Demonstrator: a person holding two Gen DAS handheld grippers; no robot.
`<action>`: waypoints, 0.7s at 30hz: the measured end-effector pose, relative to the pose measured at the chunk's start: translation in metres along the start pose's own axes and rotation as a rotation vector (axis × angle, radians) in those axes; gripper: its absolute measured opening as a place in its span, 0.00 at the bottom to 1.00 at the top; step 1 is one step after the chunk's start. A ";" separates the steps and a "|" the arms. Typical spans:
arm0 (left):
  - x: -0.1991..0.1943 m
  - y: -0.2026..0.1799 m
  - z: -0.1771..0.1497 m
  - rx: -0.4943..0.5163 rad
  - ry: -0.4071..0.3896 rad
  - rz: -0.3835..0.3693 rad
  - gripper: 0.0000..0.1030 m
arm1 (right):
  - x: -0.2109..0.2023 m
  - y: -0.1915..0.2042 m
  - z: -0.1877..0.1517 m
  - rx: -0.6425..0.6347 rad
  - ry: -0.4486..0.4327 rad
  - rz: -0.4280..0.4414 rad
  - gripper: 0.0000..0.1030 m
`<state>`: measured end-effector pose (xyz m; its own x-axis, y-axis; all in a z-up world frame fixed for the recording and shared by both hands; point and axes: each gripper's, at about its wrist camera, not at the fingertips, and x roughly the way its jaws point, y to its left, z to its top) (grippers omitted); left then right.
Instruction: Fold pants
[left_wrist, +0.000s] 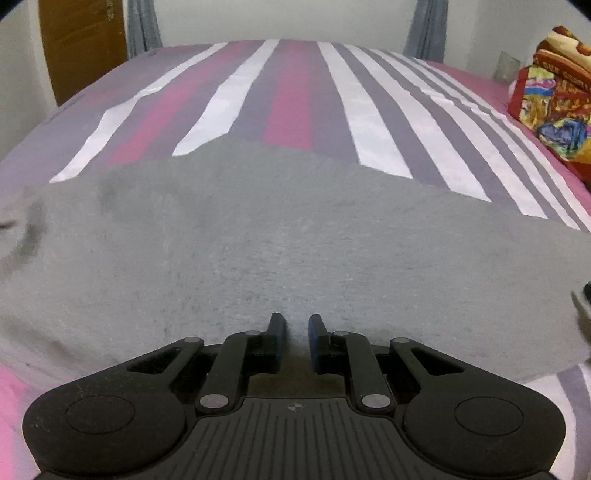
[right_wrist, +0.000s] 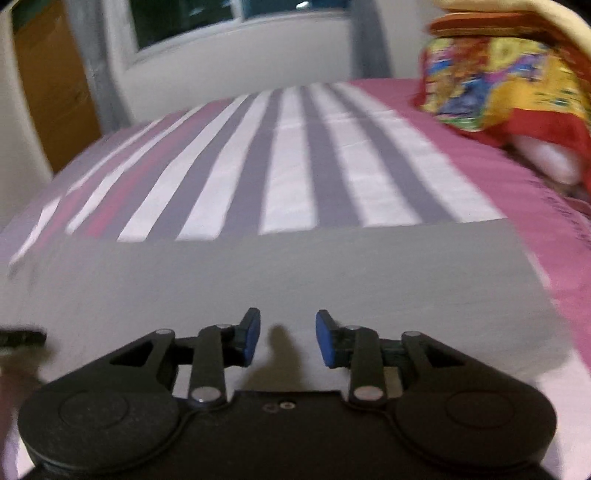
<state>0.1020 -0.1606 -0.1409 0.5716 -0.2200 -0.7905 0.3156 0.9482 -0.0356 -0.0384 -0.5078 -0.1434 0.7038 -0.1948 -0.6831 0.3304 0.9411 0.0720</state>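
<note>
The grey pants (left_wrist: 288, 229) are spread flat across the near part of the bed (left_wrist: 288, 92), over the pink, white and grey striped sheet, with a bright patterned blanket (left_wrist: 554, 107) bunched up off to the right. The left tool (left_wrist: 297, 332) is down low at the near edge of the cloth, blue pads just a narrow gap apart; can't tell if any fabric is pinched. The right tool (right_wrist: 288, 338) sits wider open over the pants, gripping nothing.
</note>
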 end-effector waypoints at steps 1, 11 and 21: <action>0.001 0.002 0.001 -0.012 0.003 -0.005 0.15 | 0.011 0.004 -0.004 -0.030 0.042 -0.026 0.37; 0.003 -0.022 0.022 0.007 -0.025 -0.003 0.15 | 0.021 0.024 0.021 0.021 0.006 0.021 0.37; 0.035 -0.032 0.041 0.014 -0.022 0.024 0.18 | 0.063 0.050 0.026 -0.030 0.073 0.001 0.39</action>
<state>0.1428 -0.2076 -0.1421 0.5953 -0.2023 -0.7776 0.3121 0.9500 -0.0083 0.0389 -0.4798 -0.1637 0.6561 -0.1743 -0.7343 0.3100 0.9493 0.0517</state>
